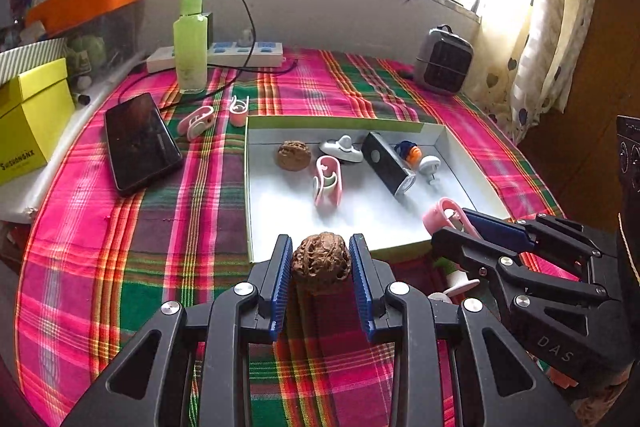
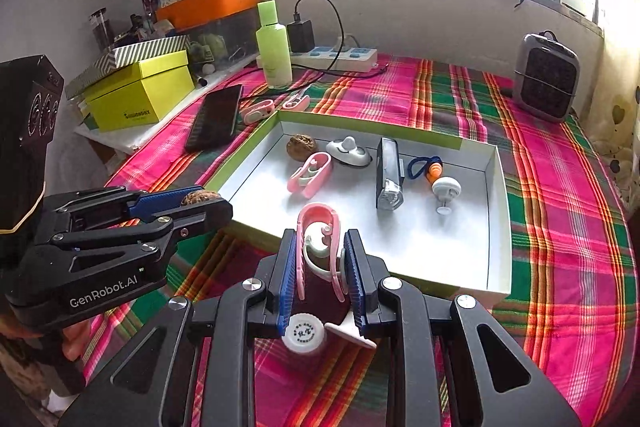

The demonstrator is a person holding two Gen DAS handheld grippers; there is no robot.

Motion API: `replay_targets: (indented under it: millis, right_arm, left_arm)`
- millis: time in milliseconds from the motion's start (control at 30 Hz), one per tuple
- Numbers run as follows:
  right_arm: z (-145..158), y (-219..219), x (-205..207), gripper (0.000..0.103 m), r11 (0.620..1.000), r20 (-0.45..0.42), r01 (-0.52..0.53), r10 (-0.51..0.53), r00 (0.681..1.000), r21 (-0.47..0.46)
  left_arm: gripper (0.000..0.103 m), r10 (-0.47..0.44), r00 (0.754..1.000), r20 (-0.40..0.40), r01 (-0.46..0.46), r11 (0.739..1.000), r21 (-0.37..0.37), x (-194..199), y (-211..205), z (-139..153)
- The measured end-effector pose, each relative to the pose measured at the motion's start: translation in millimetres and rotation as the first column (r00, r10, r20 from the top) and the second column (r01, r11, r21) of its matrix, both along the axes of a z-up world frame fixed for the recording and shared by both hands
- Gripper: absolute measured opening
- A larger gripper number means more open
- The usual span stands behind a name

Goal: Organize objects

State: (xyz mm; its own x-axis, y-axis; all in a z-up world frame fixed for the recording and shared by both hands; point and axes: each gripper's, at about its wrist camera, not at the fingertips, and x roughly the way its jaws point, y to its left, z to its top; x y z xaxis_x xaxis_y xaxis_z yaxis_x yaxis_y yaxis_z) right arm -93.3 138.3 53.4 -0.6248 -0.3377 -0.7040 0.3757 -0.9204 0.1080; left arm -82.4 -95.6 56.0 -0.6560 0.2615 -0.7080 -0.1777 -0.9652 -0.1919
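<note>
Gripping a brown wrinkled walnut (image 1: 321, 262), the left gripper (image 1: 320, 267) has its blue ribbed pads closed narrow on the shell, just short of the near edge of the shallow white cardboard tray with green rim (image 1: 256, 211). Right gripper (image 2: 320, 267) is likewise closed narrow, on a pink-and-white plastic clip (image 2: 318, 247), just short of the tray's near edge (image 2: 496, 291).

Inside the tray: second brown walnut (image 1: 294, 155), second pink clip (image 1: 328, 180), white dome-shaped hook (image 1: 342, 148), black-and-silver box-shaped light (image 1: 388, 163), blue-and-orange corded earplug (image 1: 409, 149), small white round suction knob (image 1: 430, 167).

Beyond the tray's far-left corner: two more pink clips (image 1: 196, 121) (image 1: 239, 110), black phone (image 1: 140, 143), tall green plastic bottle (image 1: 190, 41).

Right wrist view only: a white round bottle cap with printed lettering (image 2: 303, 335) and a flat white piece on the plaid pink-green cloth (image 2: 560, 227) under the right gripper, near side of the tray; a hand's fingertips (image 2: 74, 341) under the left gripper. Left wrist view barely shows those white pieces, mostly hidden behind the right gripper's fingers. Left wrist view shows the held walnut whole; in the right wrist view only its top edge (image 2: 200, 195) peeks over the left gripper.
</note>
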Motion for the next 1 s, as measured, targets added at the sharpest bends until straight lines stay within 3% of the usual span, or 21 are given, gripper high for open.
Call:
replay_targets:
  millis: [533,600,767,933,1000]
  right_arm:
    - [-9,-4,-40,0.025,1.000,0.039,0.024,-0.024,0.999,0.006]
    - [-9,-4,-45,0.025,1.000,0.045,0.025,-0.025,0.999,0.001]
    - [-11,-5,-56,0.025,1.000,0.058,0.030,-0.030,0.998,-0.004]
    - [-17,-8,-66,0.025,1.000,0.076,0.028,-0.029,0.997,0.007]
    - [-19,-9,-70,0.025,1.000,0.082,0.027,-0.027,0.996,0.010]
  left_arm:
    - [0.027,0.017,1.000,0.021,-0.017,1.000,-0.006,50,-127,-7]
    - [0.027,0.015,1.000,0.026,-0.015,1.000,-0.008,49,-120,-5]
    - [0.027,0.019,0.999,0.037,-0.018,1.000,-0.020,66,-165,-6]
    - [0.027,0.020,0.998,0.054,-0.018,0.999,-0.031,68,-171,-4]
    - [0.027,0.018,0.998,0.056,-0.016,0.999,-0.032,82,-203,-5]
